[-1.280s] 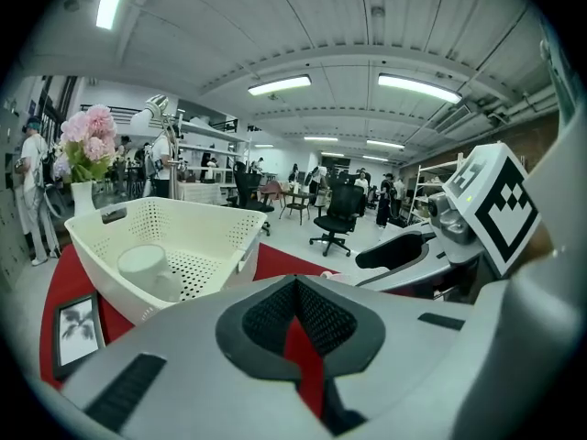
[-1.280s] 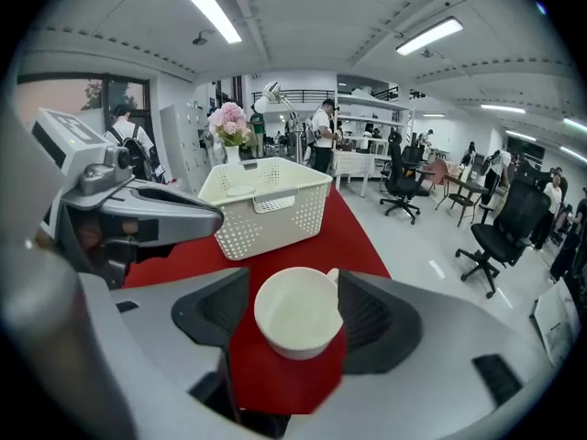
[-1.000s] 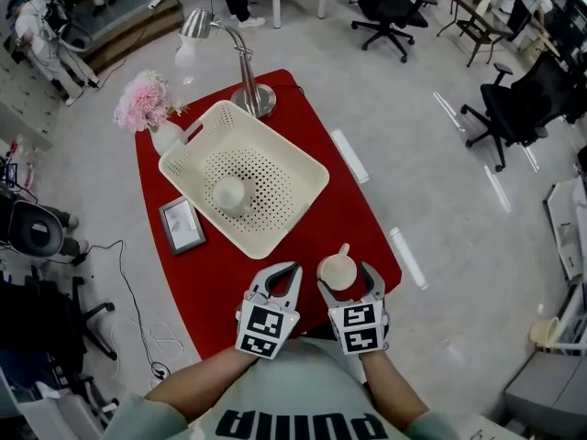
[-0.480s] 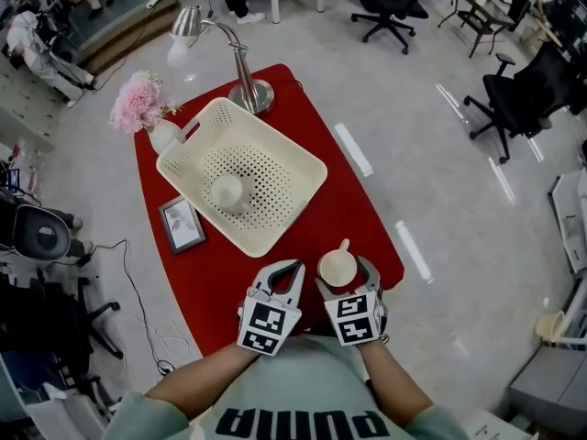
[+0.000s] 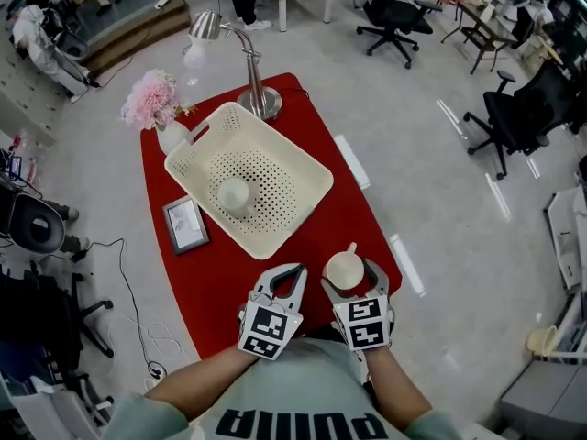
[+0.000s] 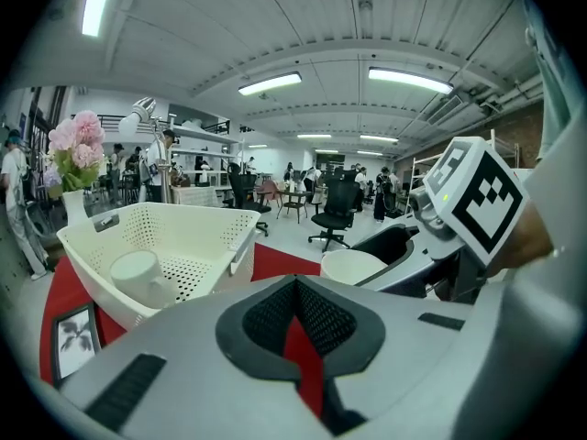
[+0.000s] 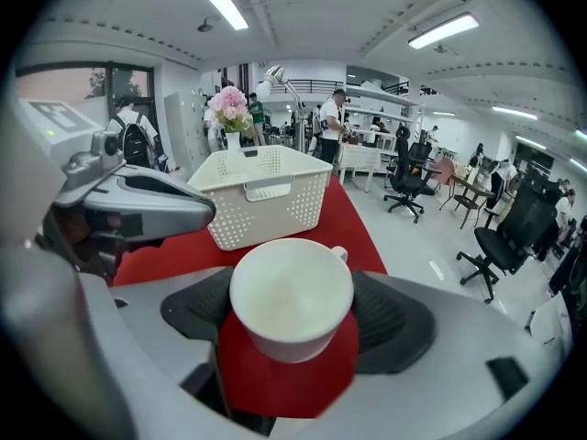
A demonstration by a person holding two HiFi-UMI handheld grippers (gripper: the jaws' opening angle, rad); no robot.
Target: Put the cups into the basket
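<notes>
A cream perforated plastic basket (image 5: 292, 161) sits on the red-clothed table (image 5: 215, 287), with a white ceramic cup (image 5: 234, 193) inside it. A white vase of pink flowers (image 5: 154, 106) stands at its far left corner, a silver desk lamp (image 5: 260, 102) behind it, and a small framed picture (image 5: 186, 225) to its left. Before it, near the front right edge, a second white cup (image 5: 345, 269) sits between the right gripper's (image 5: 349, 275) jaws, with the left gripper (image 5: 280, 279) just beside.

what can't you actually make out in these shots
- Held cup: its base, and whether it is off the red table, are hidden by its own body and the right gripper in both views.
- Cup in the basket, basket: mouth up or down is too small to tell in head view, indistinct in left gripper view.
- Red table's near edge: covered by the left gripper, right gripper and the person's forearms in head view.
</notes>
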